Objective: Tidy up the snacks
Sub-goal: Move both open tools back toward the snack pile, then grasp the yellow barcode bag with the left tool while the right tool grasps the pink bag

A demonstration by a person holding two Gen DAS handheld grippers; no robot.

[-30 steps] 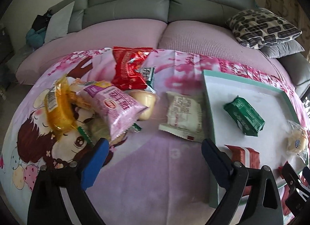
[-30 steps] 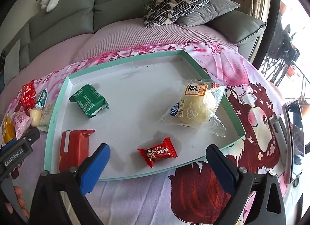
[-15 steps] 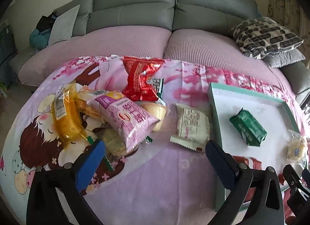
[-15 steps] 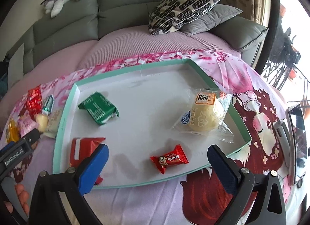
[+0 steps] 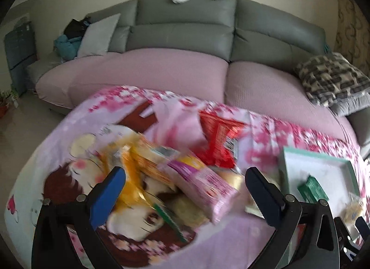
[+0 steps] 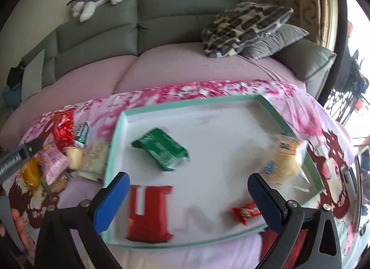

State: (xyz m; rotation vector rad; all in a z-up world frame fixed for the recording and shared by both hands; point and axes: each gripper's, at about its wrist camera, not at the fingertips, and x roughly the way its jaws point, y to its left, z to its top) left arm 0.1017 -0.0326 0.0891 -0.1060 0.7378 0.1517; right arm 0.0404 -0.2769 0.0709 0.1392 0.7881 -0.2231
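Left gripper (image 5: 183, 191) fingers spread wide, empty, poised over pink packet (image 5: 203, 188) atop the loose snack pile beside the tray (image 6: 231, 100); right gripper (image 6: 186, 196) likewise wide and empty above tray; packet best pinched across its middle, neighbours left undisturbed.

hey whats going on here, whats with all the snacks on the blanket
A person holds a gripper in each hand and is sorting snacks into a teal-rimmed tray. The tray holds a green packet, a red packet, a wrapped bun and a small red candy. A pile of snacks waits on the blanket left of it. The left gripper is open over the pile, the right gripper open over the tray; neither holds anything.
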